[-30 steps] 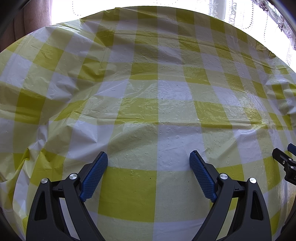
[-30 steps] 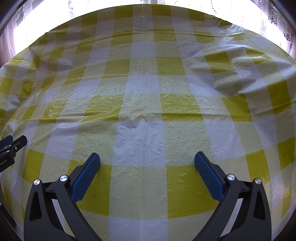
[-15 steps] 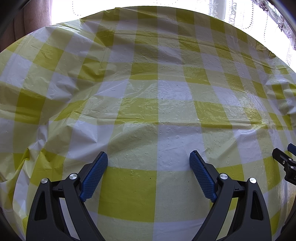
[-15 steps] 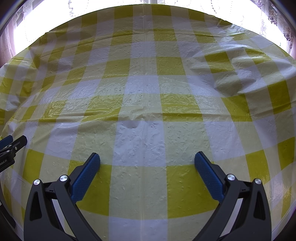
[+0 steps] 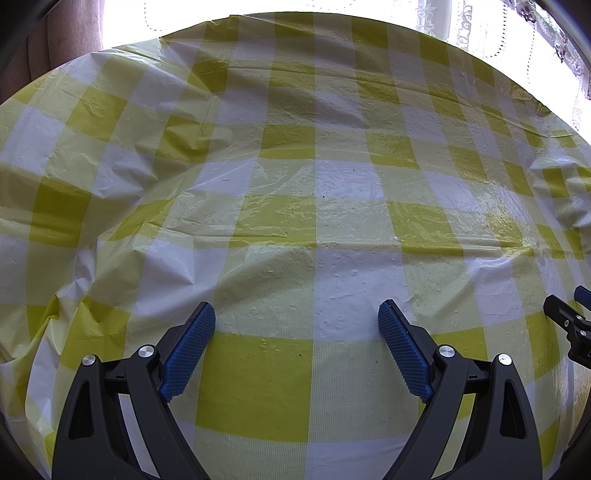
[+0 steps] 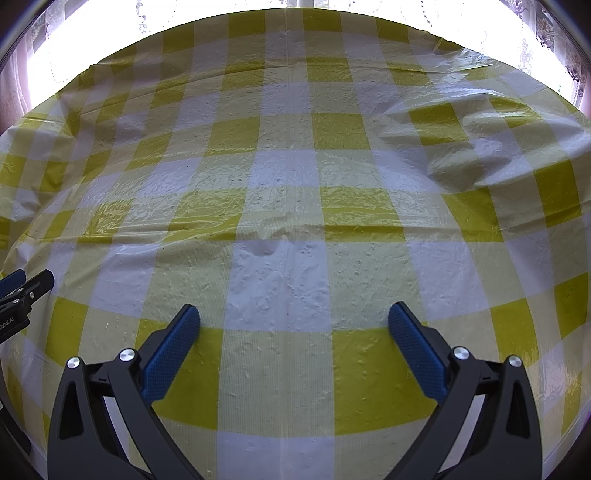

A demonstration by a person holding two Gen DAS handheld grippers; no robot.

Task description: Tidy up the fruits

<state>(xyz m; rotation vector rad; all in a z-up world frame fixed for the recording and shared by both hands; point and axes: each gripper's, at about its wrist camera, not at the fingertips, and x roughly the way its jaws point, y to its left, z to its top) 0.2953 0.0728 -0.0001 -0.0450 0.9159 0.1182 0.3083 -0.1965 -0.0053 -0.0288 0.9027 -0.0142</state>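
A home dining spot: a table (image 5: 288, 221) under a crinkled yellow-and-white checked plastic cloth, with lace curtains (image 6: 546, 33) at the bright window behind.

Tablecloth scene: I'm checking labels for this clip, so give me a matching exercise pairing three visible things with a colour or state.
Things:
1. tablecloth
2. left gripper
3. pads on the right gripper fingers

Descriptions:
A. blue, textured
B. yellow and white checks, wrinkled
C. open, nothing between the fingers

Pairs: 1-B, 2-C, 3-A
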